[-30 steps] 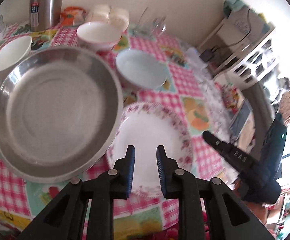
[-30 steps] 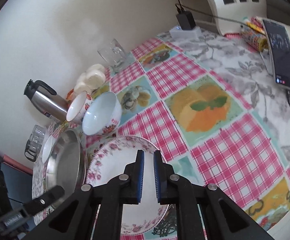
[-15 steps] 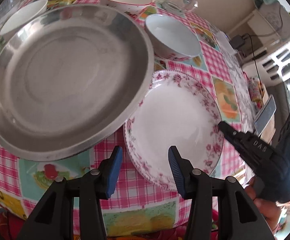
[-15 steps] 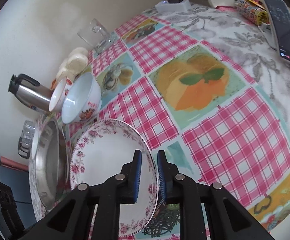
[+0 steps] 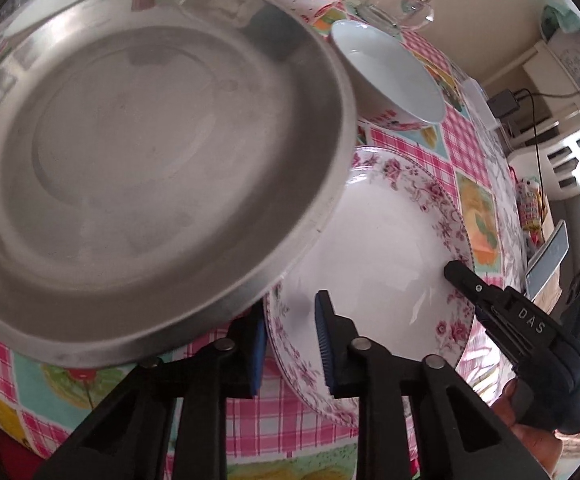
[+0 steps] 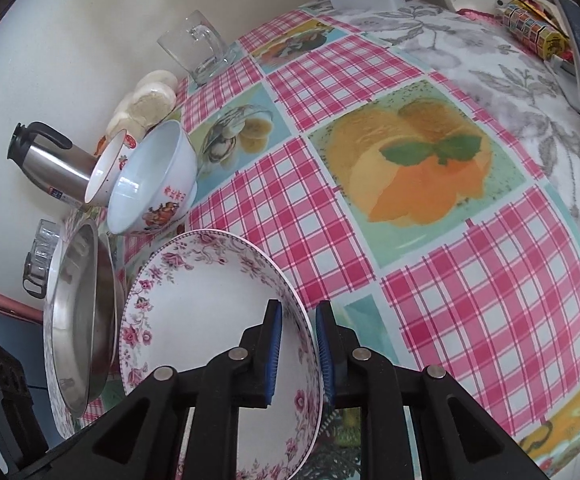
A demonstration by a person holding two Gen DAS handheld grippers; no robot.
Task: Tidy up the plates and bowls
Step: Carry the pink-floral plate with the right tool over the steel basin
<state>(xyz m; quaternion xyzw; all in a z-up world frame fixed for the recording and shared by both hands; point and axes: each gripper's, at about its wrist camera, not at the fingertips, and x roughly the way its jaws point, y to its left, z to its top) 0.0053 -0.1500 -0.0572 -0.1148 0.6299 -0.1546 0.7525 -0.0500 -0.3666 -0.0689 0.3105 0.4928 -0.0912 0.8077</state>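
Floral plate [image 5: 390,240] sits on the desk [image 6: 470,300] just right of the steel pan [image 5: 150,152]; round, so no long axis; face up, the edge nearest the pan tucked under the pan's rim; whether it lies flat or is tipped, can't tell. Pan rim overhangs the plate; pan itself face up.

Left claw [image 5: 290,344]: straddles the plate's near rim, beside the pan overlap; one blue pad outside under the rim, the other inside on the white face; jaws have just been closing, plate rim between them; gap is narrow, reads as clamped on the plate. Right claw [image 6: 296,352]: straddles the plate rim on the side away from the pan; one pad inside the plate, one outside; narrow gap, clamped on the rim. In the left view the right claw's black finger [image 5: 486,292] rests on the plate's flowered border.

Beyond the plate from the claws: pale blue bowl [image 6: 154,180] with red print, touching a second bowl [image 6: 106,176] behind it; flask [image 6: 46,164], glass mug [image 6: 198,48] further back by the wall.

Versus a second ago: both claws were hovering above the plate's middle, shut on nothing; now lower, each on a rim; plate and pan fill much more of both views; the left claw had opened wide half a second ago.
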